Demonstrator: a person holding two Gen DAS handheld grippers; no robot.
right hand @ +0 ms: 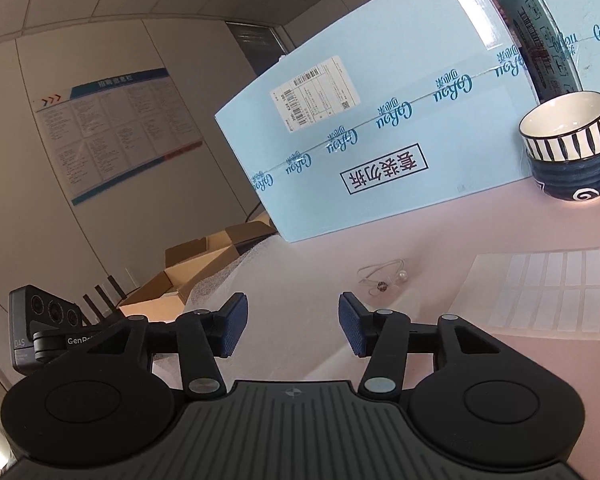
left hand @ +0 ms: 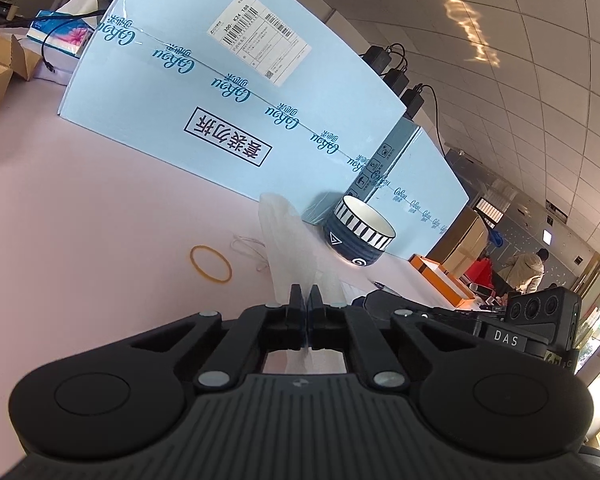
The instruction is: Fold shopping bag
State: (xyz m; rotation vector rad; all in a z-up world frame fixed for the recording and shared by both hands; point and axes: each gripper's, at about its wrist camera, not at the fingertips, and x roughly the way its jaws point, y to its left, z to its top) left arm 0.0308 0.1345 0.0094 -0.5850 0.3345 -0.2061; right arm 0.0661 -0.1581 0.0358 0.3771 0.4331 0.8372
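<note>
Presently we list: left gripper (left hand: 305,300), jaws pinched on a thin white strip of the shopping bag (left hand: 286,248), which rises narrow and gathered from the pink table (left hand: 80,208), beside a rubber band (left hand: 211,263) and a striped bowl (left hand: 358,236). Right gripper (right hand: 291,322): jaws apart, nothing between them, hovering nearly level over pale bag material. We judge the folding well advanced, the bag already reduced to a strip; final folds remain. Blue cartons (left hand: 236,92) behind.

Bright even daylight, sharp focus, strong fisheye bending, dark corners
</note>
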